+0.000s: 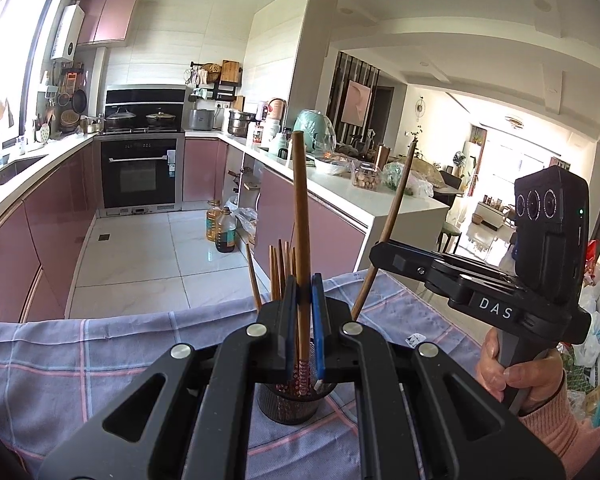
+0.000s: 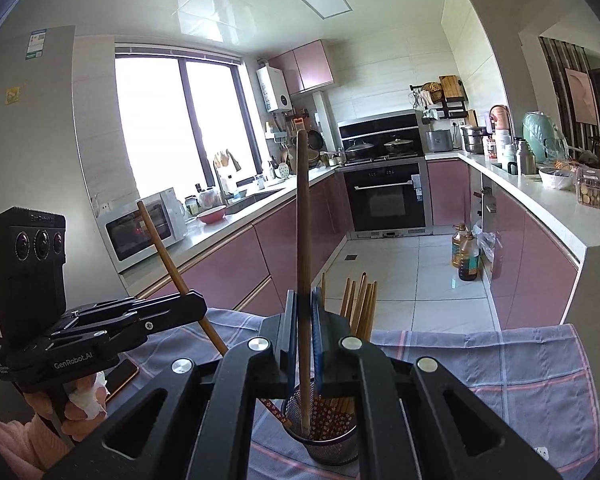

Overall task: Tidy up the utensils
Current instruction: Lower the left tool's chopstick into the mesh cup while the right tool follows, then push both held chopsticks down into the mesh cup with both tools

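A kitchen with pink cabinet fronts, a black oven and a pale tiled floor fills the left wrist view, and in front of it lies the surface, covered by a blue-grey checked cloth (image 1: 100, 360). On that cloth stands the mesh holder (image 1: 288, 408), the landmark here, with a bundle of chopsticks (image 1: 278, 276) already upright in it. The left hand-held gripper (image 1: 305, 320) sits directly above the holder, its blue pads pressed together on one chopstick (image 1: 302, 216). That stick's long axis runs near vertical and its patterned end points down into the holder's mouth. To the right of the holder and above it, the right hand-held gripper (image 1: 374, 258) pinches a second chopstick (image 1: 396, 208) that leans to the right, lower tip aimed back toward the holder.

The right wrist view shows the same kitchen from the other side, with a bright window and a microwave behind the cloth (image 2: 520, 368). The right hand-held gripper (image 2: 305, 320) is clamped on its chopstick (image 2: 303, 248), upright, lower end already inside the holder (image 2: 324, 444) among the stored chopsticks (image 2: 358, 300). Left of the holder, the left hand-held gripper (image 2: 196, 298) grips a slanted stick (image 2: 168, 256), tip running toward the holder before passing out of sight.

Both sticks look equally near, so each likely needs only a straight lowering and release.
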